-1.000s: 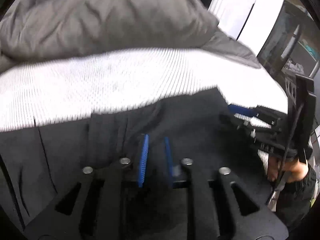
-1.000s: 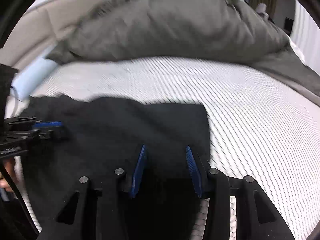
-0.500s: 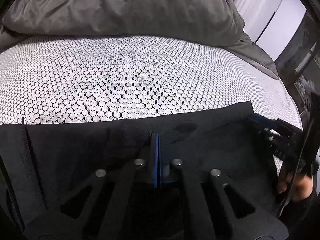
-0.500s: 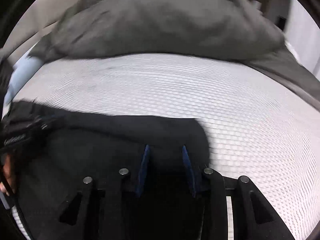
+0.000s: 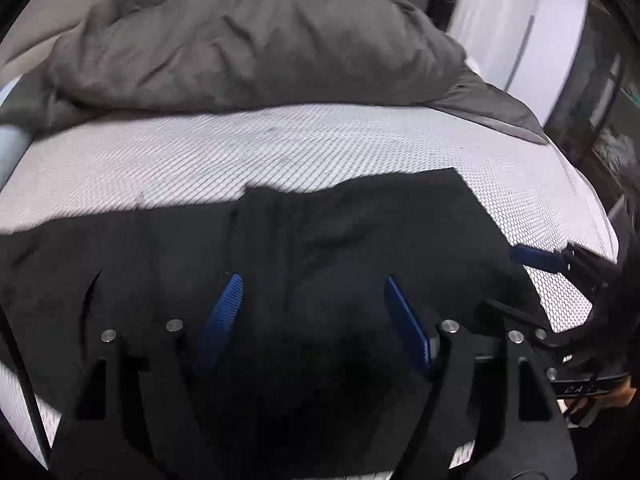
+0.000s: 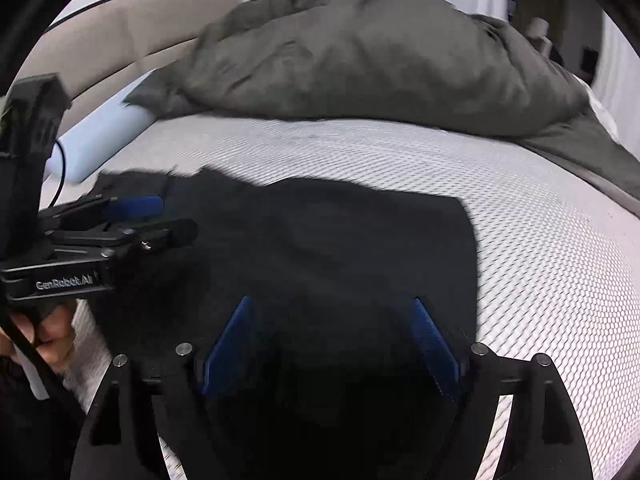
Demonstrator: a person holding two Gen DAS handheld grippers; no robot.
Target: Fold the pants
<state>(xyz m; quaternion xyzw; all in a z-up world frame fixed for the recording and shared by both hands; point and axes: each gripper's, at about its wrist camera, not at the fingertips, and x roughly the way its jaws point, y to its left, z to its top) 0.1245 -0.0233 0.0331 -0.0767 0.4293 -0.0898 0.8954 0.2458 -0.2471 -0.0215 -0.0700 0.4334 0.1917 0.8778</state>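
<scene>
The pants (image 5: 352,240) lie spread flat on the bed (image 5: 280,148), filling the lower half of both views, with the grey duvet (image 5: 248,36) heaped toward 12 o'clock. They look like soft, light, dark cloth that will sag and wrinkle when lifted and slide a little on the mesh cover. I would take them at a hem or corner edge, such as the sharp corner at 1 o'clock in the left view, pinching both layers so that they rise together.

The left tongs (image 5: 312,312) stand wide apart over the cloth and hold nothing. The right tongs (image 6: 332,332) are also spread wide and empty, just above the fabric.

Half a second ago the left tongs were pressed together on the cloth; now they have let go. The right tongs have opened wider too. The pants' far edge, straight then, now shows a step near 12 o'clock.
</scene>
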